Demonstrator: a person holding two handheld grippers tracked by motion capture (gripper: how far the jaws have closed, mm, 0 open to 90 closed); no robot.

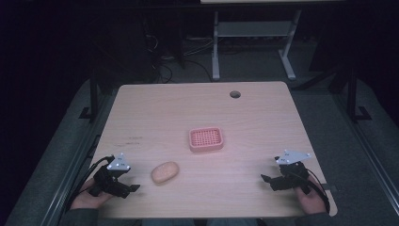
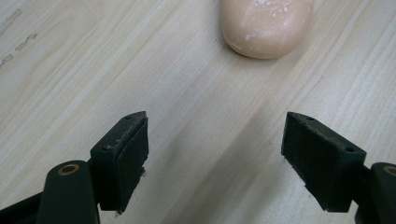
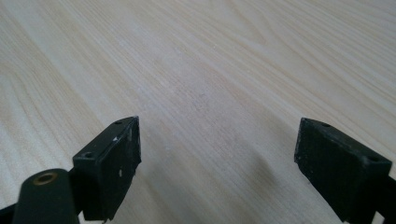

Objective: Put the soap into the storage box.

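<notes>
Reaching for the soap bar (image 1: 165, 172) is the step I judge to be in hand: my left gripper (image 1: 128, 187) sits low at the near left of the table (image 1: 263, 122), its jaws spread wide with nothing between them, and in the left gripper view the soap bar (image 2: 266, 25) lies just ahead of the open jaws, a little to the right of their centre line, flat on the wood with pale flecks on its top. My right gripper (image 1: 266, 179) rests near the near right edge, jaws likewise wide apart over bare wood, well apart from the soap. The pink soap dish (image 1: 205, 139) stands mid-table, beyond the soap and to its right, apart from it and with nothing in it. The next move, as I see it, calls for easing the left gripper forward and slightly right so the soap comes between the pads, then closing gently, since a rounded bar could squirt out of a hard pinch. Room is generous: open wood lies between soap and dish, and the only close limit is the table's near edge just behind both grippers.
</notes>
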